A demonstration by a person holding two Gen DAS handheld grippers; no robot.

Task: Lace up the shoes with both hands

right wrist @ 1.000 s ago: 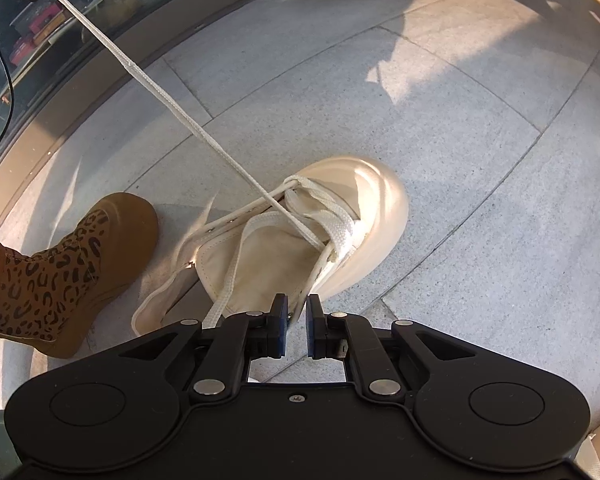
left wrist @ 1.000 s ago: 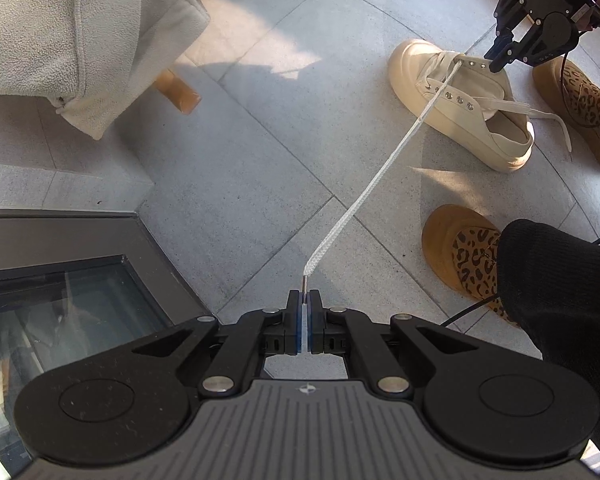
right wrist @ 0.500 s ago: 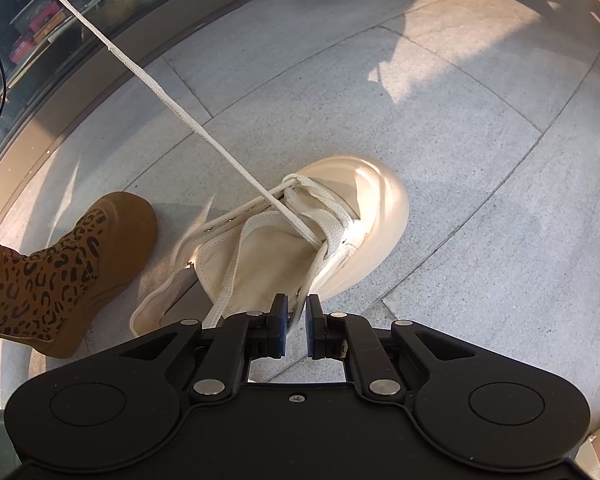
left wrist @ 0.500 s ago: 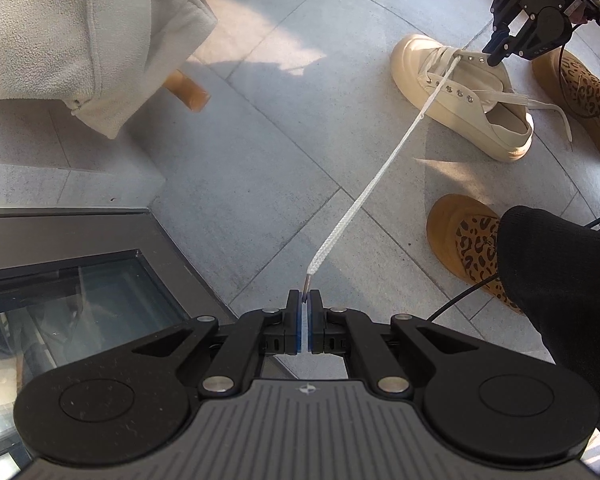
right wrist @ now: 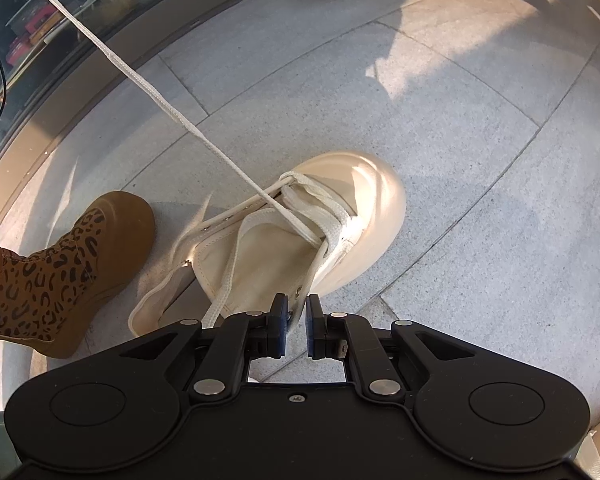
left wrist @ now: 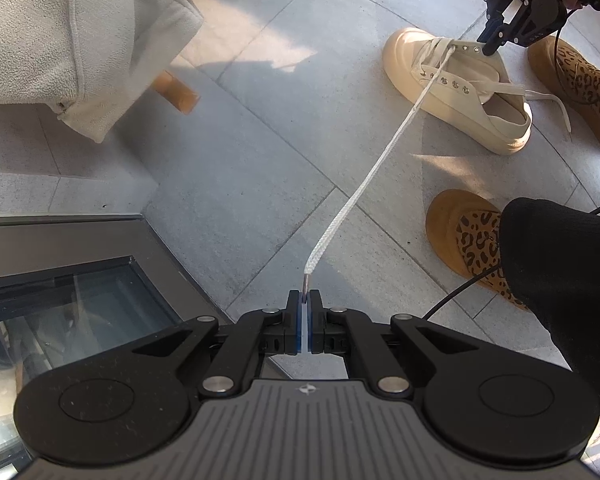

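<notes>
A cream sneaker lies on the grey stone floor, also in the right wrist view. My left gripper is shut on the tip of a white lace, pulled taut from the shoe's front eyelets. The lace runs up and left in the right wrist view. My right gripper is open a little, empty, right over the shoe's near eyelet edge; it also shows in the left wrist view. The other lace end lies loose by the heel.
Two leopard-print tan boots worn by the person stand beside the sneaker; one shows in the right wrist view. A glass floor panel with dark frame lies left. A grey cushion on a wooden leg is far left.
My left gripper has pulled the lace farther back from the shoe, keeping it taut. My right gripper has stayed over the shoe's eyelet edge, slightly open.
</notes>
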